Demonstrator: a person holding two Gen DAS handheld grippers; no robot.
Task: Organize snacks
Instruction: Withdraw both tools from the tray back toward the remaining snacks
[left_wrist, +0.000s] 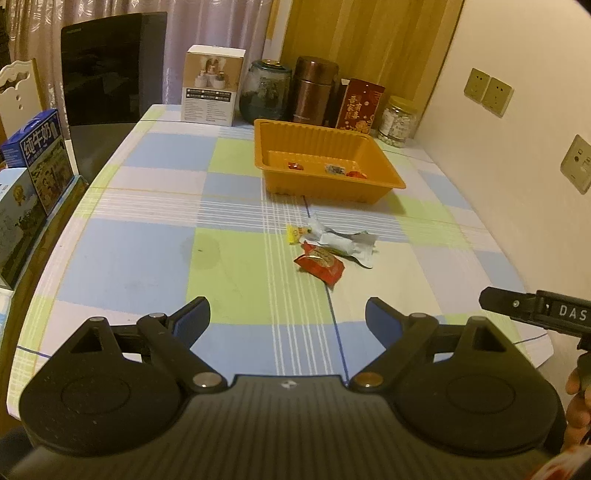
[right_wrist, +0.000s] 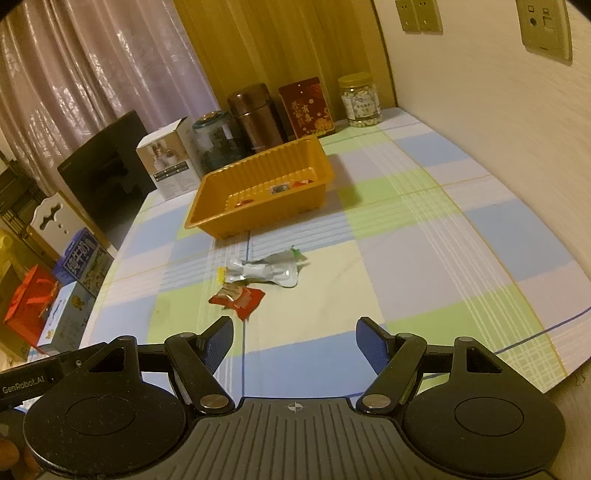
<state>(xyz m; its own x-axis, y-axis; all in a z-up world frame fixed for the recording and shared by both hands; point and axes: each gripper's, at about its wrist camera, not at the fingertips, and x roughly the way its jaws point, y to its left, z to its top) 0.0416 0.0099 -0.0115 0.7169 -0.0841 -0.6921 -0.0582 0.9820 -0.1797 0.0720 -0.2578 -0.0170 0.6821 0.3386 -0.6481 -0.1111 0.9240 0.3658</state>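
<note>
Hovering over the near surface (left_wrist: 147, 229), the left gripper (left_wrist: 288, 314) has its fingers spread wide and empty; ahead lie the yellow candy (left_wrist: 293, 233), silver wrapper (left_wrist: 343, 243) and red packet (left_wrist: 320, 264), short of the orange tray (left_wrist: 384, 162). The right gripper (right_wrist: 294, 341) is likewise open and empty. Next: close on one snack.

A table (left_wrist: 147, 236) under a blue, green and white checked cloth fills the frame. At upper centre sits an orange tray (left_wrist: 384, 173); just below it lie a silver wrapper (left_wrist: 343, 242), a small yellow packet (left_wrist: 293, 233) and a red packet (left_wrist: 320, 264). Along the top edge stand a white box (left_wrist: 212, 86), jars and a red tin (left_wrist: 360, 107).
</note>
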